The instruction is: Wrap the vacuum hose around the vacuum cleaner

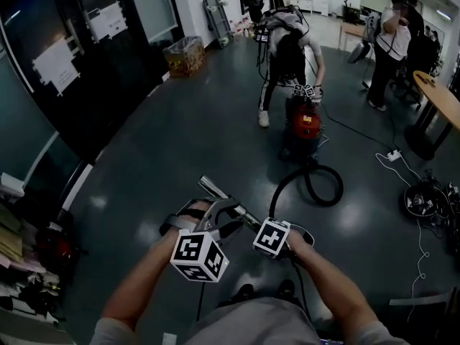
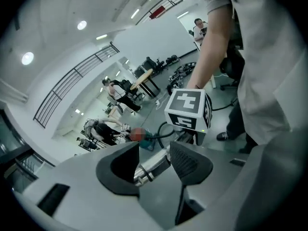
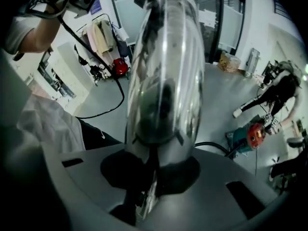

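Chrome wand (image 1: 217, 192), black hose (image 1: 336, 184) looped on grey floor (image 1: 180, 142)

The shiny chrome metal vacuum tube (image 1: 215, 192) lies between the jaws of the left gripper (image 2: 153, 163) and, right of it, the right gripper (image 3: 154, 170); ahead, the black ribbed vacuum hose (image 1: 338, 189) loops on the grey floor (image 1: 180, 135) before the red canister vacuum cleaner (image 1: 305, 123), a bending person (image 1: 287, 49) behind it

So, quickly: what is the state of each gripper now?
Left gripper: shut on the shiny chrome metal vacuum tube.
Right gripper: shut on the same tube.
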A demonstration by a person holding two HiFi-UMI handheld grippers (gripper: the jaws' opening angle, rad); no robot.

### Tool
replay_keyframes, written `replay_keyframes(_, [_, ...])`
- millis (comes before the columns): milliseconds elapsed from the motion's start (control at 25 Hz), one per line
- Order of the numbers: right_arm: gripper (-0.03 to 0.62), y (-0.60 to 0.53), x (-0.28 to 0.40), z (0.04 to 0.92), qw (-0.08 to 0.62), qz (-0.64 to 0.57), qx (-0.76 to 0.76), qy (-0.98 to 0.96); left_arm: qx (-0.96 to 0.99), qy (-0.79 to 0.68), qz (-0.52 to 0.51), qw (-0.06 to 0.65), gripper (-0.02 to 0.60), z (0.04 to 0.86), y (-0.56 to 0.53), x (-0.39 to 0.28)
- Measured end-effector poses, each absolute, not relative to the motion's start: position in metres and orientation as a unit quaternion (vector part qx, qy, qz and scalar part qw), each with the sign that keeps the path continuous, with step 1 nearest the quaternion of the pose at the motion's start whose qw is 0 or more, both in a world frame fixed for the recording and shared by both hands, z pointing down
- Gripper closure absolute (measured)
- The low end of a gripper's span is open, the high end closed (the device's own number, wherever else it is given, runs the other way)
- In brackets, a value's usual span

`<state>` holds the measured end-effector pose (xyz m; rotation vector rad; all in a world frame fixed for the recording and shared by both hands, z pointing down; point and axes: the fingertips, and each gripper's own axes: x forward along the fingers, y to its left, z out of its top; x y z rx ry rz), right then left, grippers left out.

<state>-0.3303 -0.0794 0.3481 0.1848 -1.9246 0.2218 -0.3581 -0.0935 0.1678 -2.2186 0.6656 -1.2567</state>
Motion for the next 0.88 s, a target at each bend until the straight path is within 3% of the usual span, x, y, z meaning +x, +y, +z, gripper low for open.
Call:
replay_keyframes(440, [0.507,-0.041,-0.335,0.353,0.568,0.025,-0.075,-0.819,-0.734,0.131,-0.649,0.15,0.374,0.23,-0.068,-0.355])
replay_keyframes(880, [0.508,-0.03,-0.335,0.361,0.567,0.023,-0.088,-0.819,-0.717,0.096,-0.684,0.094,0.374,0.26,-0.057,-0.371])
